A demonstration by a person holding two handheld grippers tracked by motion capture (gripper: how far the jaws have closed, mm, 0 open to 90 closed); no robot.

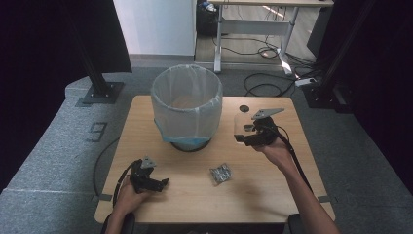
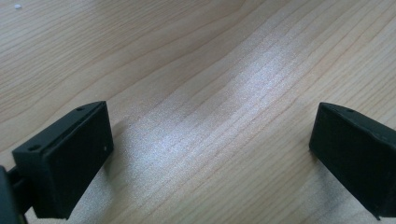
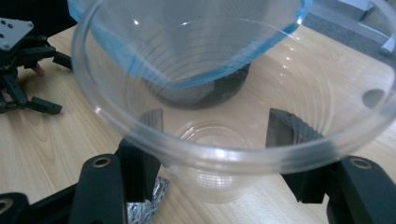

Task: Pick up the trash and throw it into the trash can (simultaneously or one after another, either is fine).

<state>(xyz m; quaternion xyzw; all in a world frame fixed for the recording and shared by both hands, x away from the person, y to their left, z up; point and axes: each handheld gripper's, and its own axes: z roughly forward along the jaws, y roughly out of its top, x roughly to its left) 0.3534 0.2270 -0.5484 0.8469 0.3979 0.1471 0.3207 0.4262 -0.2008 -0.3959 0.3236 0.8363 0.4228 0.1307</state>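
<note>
My right gripper is shut on a clear plastic cup, held above the right half of the wooden table; the cup's open mouth faces the right gripper's camera and the cup is empty. A small crumpled silver blister pack lies on the table near the middle. My left gripper rests open at the front left, with bare wood between its jaws. It also appears in the right gripper view.
A mesh waste bin lined with a pale blue bag stands at the back middle of the table. A dark round hole sits in the tabletop behind the cup. Desks and cables are on the floor beyond.
</note>
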